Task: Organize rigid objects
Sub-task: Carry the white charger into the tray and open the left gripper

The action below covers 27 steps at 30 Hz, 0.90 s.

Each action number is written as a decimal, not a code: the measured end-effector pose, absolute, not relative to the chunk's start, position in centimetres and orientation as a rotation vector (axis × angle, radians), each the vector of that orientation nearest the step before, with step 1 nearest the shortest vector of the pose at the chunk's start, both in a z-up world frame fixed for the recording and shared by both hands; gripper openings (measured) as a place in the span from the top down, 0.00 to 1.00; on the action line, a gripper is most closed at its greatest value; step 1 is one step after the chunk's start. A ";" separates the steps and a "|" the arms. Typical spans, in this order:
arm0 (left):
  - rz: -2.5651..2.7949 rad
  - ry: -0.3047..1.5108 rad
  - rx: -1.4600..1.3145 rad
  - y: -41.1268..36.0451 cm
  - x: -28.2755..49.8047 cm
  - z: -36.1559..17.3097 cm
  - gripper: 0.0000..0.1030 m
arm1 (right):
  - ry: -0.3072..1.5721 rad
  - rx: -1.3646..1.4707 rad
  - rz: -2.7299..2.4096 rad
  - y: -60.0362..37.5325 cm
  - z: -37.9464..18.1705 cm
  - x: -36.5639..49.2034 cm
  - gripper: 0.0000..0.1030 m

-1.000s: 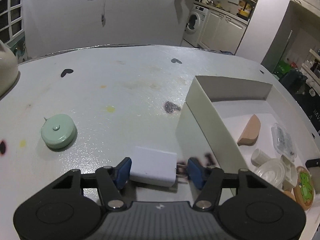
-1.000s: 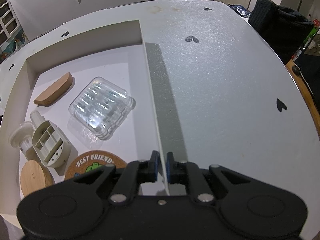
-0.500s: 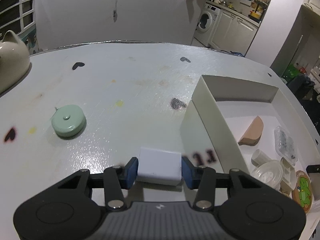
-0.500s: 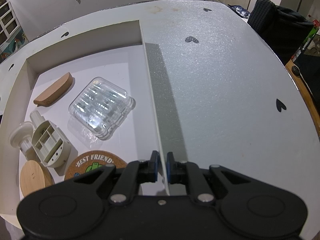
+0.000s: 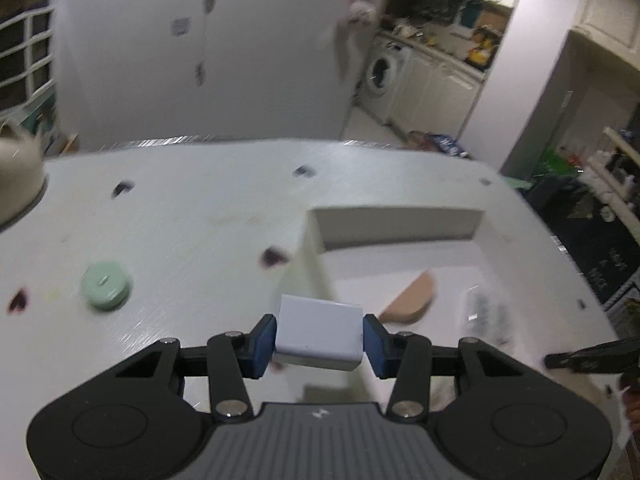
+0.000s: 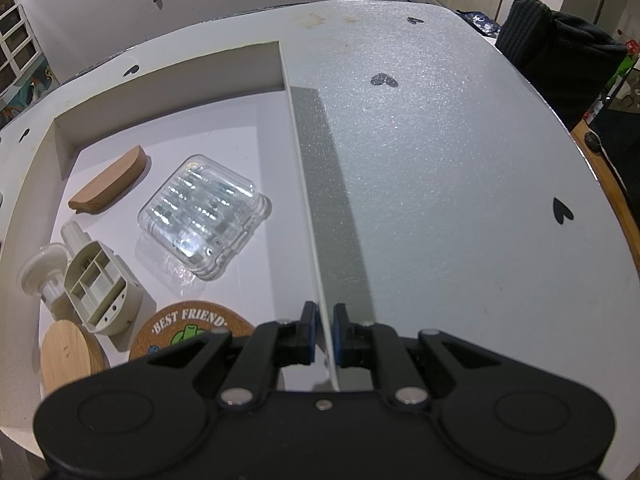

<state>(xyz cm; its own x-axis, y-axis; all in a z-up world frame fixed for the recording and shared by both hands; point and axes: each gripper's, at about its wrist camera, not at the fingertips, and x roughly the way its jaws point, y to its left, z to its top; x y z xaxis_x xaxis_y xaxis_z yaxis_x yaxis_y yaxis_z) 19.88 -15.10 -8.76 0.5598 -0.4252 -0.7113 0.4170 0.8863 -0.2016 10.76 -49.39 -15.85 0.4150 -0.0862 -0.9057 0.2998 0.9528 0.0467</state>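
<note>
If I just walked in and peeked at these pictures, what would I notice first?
First, the white block squeezed between the blue pads of the left gripper, held up above the table near the box's side wall. Next, the right gripper pinching the thin wall of the white box, which holds a shiny clear case in its middle. Off alone on the table to the left sits a mint-green round thing.

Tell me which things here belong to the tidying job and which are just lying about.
Job: white block in left gripper; white box, wall pinched by right gripper; green disc.
Lying about: dark cloth; washing machine.
</note>
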 end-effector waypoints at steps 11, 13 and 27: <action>-0.658 0.838 0.065 -24.2 21.7 -8.4 0.54 | 1.112 0.222 -0.242 -49.5 -15.9 10.6 0.91; -0.651 0.837 0.074 -25.3 22.8 -8.7 0.54 | 1.111 0.222 -0.241 -49.5 -15.9 10.6 0.91; -0.473 0.920 0.117 -28.3 28.9 -12.7 0.54 | 1.112 0.233 -0.237 -49.6 -15.9 10.7 0.92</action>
<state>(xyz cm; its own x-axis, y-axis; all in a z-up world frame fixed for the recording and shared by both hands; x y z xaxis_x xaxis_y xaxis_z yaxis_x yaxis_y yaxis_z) 28.91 -28.33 -12.75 0.5114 -0.3432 -0.7878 0.4416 0.8914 -0.1017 10.74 -49.64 -15.90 0.4226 -0.0720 -0.9034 0.3030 0.9507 0.0660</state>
